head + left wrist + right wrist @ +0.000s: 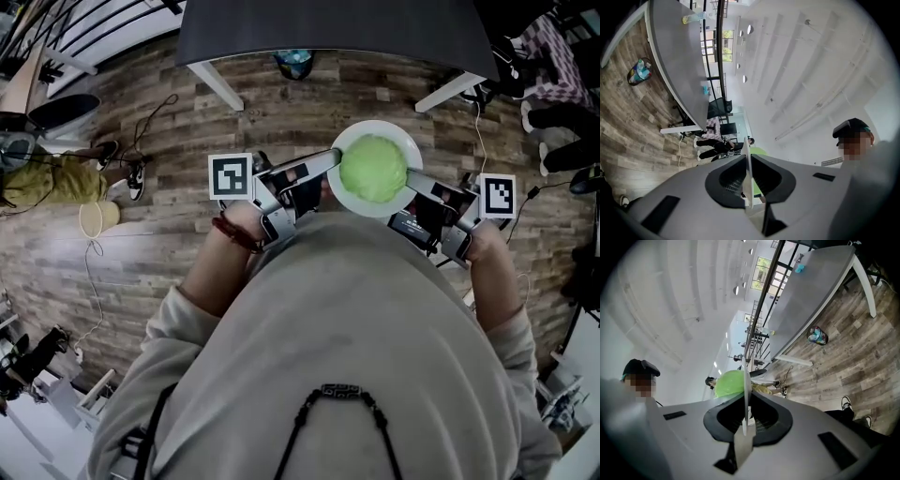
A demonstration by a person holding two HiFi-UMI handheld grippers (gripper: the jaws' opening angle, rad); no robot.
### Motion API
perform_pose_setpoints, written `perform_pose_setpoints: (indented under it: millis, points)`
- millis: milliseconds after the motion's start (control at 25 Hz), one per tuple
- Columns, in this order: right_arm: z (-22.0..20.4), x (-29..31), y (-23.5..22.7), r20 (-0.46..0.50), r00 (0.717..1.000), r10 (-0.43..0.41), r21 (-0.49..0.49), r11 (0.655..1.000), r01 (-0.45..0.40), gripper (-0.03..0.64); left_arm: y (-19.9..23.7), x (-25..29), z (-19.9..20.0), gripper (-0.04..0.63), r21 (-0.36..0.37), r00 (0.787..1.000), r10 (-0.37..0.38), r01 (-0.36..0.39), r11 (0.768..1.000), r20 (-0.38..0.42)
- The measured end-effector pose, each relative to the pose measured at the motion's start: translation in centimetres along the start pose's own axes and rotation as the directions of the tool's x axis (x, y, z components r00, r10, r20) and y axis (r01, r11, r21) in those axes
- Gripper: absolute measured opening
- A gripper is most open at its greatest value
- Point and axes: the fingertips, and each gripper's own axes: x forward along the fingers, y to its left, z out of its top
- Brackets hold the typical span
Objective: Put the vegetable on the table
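Note:
A round green vegetable point(372, 168) lies on a white plate point(403, 142) held in the air in front of the person's chest. My left gripper point(330, 162) is shut on the plate's left rim, and my right gripper point(413, 190) is shut on its right rim. In the left gripper view the plate point(747, 168) stands edge-on between the pads, with the vegetable point(758, 151) just behind it. The right gripper view shows the same plate edge point(746, 397) and the vegetable point(728, 383). The dark grey table point(328, 28) lies ahead, beyond the plate.
A small bin of coloured rubbish point(293, 63) sits on the wooden floor under the table. Shoes point(131, 178) and a yellow-green bag point(47, 178) lie at the left, with cables nearby. Seated people's legs point(558, 122) are at the far right.

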Motion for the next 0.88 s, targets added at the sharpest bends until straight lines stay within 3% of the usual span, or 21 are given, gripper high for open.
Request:
perform_pose_setpoints:
  millis: [440,880]
  points:
    - [3.6,4.6,0.6,-0.066,0.998,0.007,-0.015,1.0,-0.008,0.037,0.2,-2.3,4.9,0.038,0.014,0.997,0.005,-0.006,1.0,0.078]
    - [9.9,6.6,-0.4,-0.17,0.983,0.063,-0.023,0.997,-0.067,0.037,1.2,-1.1,10.0,0.038,0.025,0.982,0.065,-0.07,0.997,0.175]
